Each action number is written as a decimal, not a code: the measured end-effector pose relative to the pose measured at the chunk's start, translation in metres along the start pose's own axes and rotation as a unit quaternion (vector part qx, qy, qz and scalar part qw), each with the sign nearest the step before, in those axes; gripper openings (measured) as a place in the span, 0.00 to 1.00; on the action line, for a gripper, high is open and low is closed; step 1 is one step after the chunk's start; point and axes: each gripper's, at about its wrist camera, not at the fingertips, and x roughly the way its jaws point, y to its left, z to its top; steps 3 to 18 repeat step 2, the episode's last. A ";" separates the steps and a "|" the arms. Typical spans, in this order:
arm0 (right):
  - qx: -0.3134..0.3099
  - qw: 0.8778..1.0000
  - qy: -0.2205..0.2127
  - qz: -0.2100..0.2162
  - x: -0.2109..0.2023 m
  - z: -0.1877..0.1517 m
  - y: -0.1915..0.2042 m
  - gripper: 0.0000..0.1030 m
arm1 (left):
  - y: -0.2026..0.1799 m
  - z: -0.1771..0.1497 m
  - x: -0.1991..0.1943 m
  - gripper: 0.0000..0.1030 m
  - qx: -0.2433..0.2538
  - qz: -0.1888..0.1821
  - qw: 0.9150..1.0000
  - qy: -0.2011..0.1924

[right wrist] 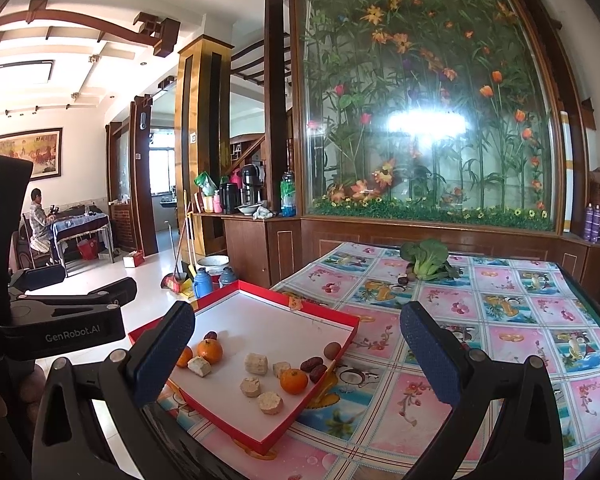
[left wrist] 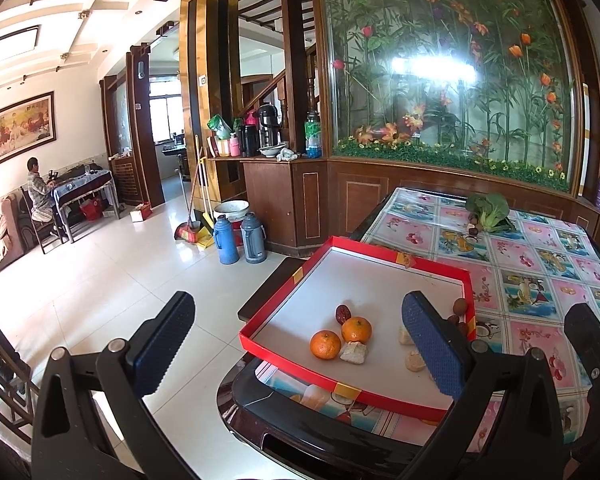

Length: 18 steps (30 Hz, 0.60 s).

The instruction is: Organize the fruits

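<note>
Fruit is sitting mostly inside the red tray [right wrist: 342,317] at the near corner of the table [right wrist: 500,340]. In the right wrist view you are looking at two mandarins [right wrist: 210,351] by the tray's left side, a third mandarin [right wrist: 294,381] near its right wall, dark red dates [right wrist: 314,365] beside that one, and a brownish round fruit [right wrist: 332,350] against the wall. Pale cut chunks [right wrist: 256,363] are lying scattered among them, so the sorting is looking partly done at best: items are collected but not yet grouped by kind.

Farther out, a leafy green vegetable [right wrist: 426,258] is resting at the table's far side with a few small dark fruits [right wrist: 404,279] just beside it, well apart from the tray. Those are probably what is left to bring in.

Your left gripper [left wrist: 296,354] is hovering at the tray's near edge, spread wide and pinching nothing. Your right gripper [right wrist: 298,358] is likewise spread wide over the tray, holding nothing.
</note>
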 end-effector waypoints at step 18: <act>0.001 1.000 0.003 -0.001 0.003 -0.001 -0.002 1.00 | 0.000 0.000 0.002 1.00 0.000 -0.002 1.000 0.001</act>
